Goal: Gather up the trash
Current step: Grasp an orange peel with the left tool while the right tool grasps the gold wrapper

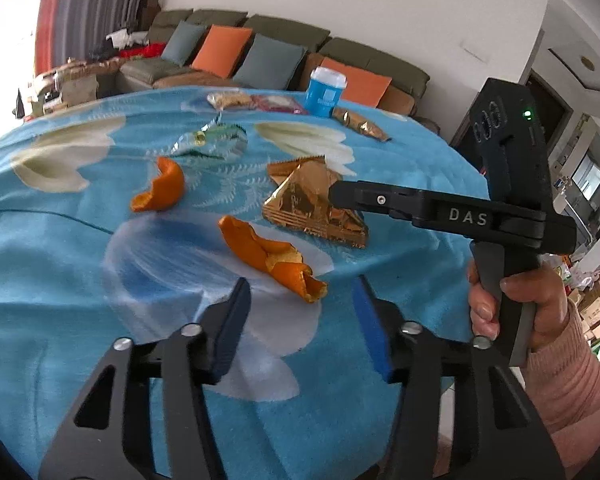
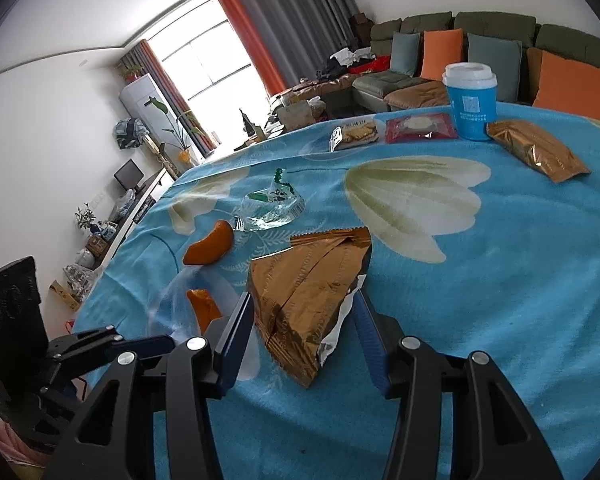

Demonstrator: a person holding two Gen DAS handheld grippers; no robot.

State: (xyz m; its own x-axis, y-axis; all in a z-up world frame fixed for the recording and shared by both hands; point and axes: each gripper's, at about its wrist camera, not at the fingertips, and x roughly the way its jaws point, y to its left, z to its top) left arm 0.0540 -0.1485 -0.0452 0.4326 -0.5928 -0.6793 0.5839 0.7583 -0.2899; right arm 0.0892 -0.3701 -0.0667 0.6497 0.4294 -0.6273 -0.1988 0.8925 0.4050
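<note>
On the blue flowered cloth [image 1: 60, 240], the left gripper [image 1: 300, 300] hangs with its jaws partly apart and nothing gripped — the near orange peel [image 1: 272, 256] lies just ahead of the tips, untouched. The right gripper [image 2: 304, 312] straddles the torn gold wrapper [image 2: 308, 280], its blue pads [image 2: 236, 328] on either side and not visibly pressing it. A second peel [image 1: 160, 190], a clear wrapper [image 2: 272, 210] and a blue cup [image 2: 471, 100] lie farther back.

You have two orange peels [image 1: 274, 258] [image 1: 160, 188] and two gold foil wrappers [image 2: 308, 300] [image 2: 536, 154]. One clear crumpled wrapper [image 2: 274, 208], one blue cup [image 2: 471, 100]. Two sealed snack packets at the far edge: one clear [image 2: 356, 134], one red [image 2: 420, 127].
</note>
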